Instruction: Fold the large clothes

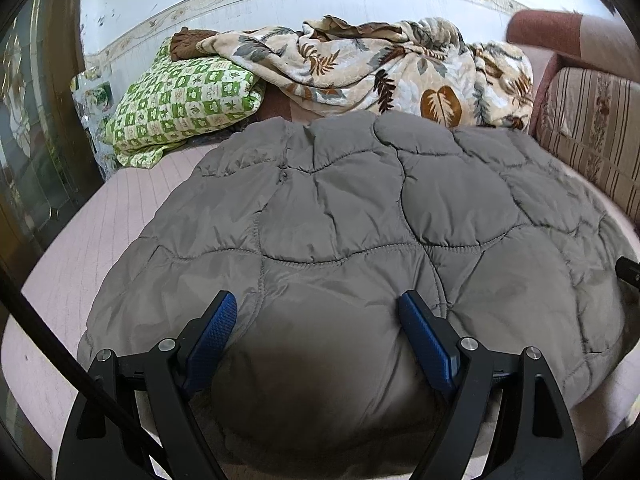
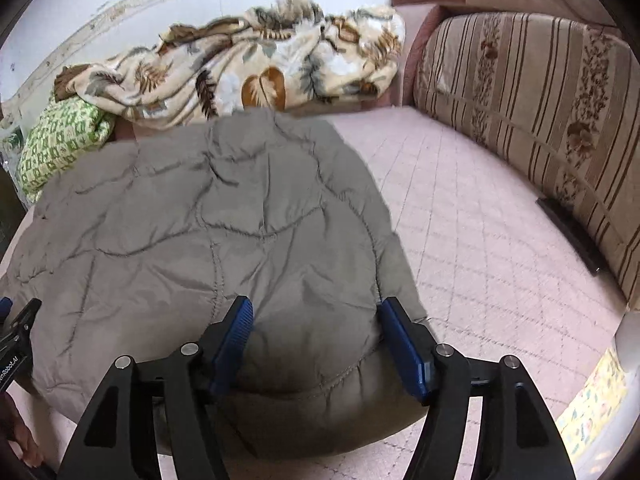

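A large grey quilted puffer coat (image 1: pixel 352 208) lies spread on a pale pink bed cover (image 1: pixel 132 200). It also shows in the right wrist view (image 2: pixel 208 216). My left gripper (image 1: pixel 318 306) is open, its blue pads on either side of a puffed bulge at the coat's near edge. My right gripper (image 2: pixel 316 312) is open too, its pads astride the coat's near right corner. The coat's near hem is hidden under both grippers. The left gripper's tip (image 2: pixel 16 328) shows at the far left of the right wrist view.
A leaf-print blanket (image 1: pixel 384 68) and a green checked pillow (image 1: pixel 180 100) are piled at the far end against the wall. A striped sofa back (image 2: pixel 532 108) runs along the right. Bare pink cover (image 2: pixel 480 240) lies right of the coat.
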The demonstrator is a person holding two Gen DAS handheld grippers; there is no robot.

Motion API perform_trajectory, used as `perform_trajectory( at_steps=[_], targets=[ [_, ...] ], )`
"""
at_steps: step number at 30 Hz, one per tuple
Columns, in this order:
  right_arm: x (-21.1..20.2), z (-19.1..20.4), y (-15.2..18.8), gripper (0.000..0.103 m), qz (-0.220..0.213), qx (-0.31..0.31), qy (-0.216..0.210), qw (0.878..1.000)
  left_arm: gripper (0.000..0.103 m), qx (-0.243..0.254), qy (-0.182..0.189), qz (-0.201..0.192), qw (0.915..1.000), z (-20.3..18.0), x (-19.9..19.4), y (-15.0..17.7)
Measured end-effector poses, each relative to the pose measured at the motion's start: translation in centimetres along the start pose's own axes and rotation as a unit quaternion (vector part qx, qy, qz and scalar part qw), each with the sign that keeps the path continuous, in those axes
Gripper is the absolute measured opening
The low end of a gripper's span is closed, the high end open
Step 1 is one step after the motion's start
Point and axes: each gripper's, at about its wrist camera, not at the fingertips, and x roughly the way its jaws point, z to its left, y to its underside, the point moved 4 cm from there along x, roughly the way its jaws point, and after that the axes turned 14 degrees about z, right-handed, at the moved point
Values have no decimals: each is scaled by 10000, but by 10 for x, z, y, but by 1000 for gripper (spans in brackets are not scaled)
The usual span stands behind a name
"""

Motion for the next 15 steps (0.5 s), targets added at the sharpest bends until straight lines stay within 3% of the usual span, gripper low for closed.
perform_trajectory(
  at_steps=[6,9,12,15],
  targets=[
    [-13,-9,4,71,-212,57,57,9997,83,-424,70,-59,9991,33,-20,6],
    [-15,-12,6,71,-208,76,33,9997,83,-691,-166,-130,9974,58,-28,8],
    [-14,-12,8,71,-158,60,-4,9999,83,-1002,-302,167,9944,85,-16,15],
    [-6,-10,10,71,42,95,-96,9999,83,-1138,-137,519,9920,96,-1,22]
  ],
)
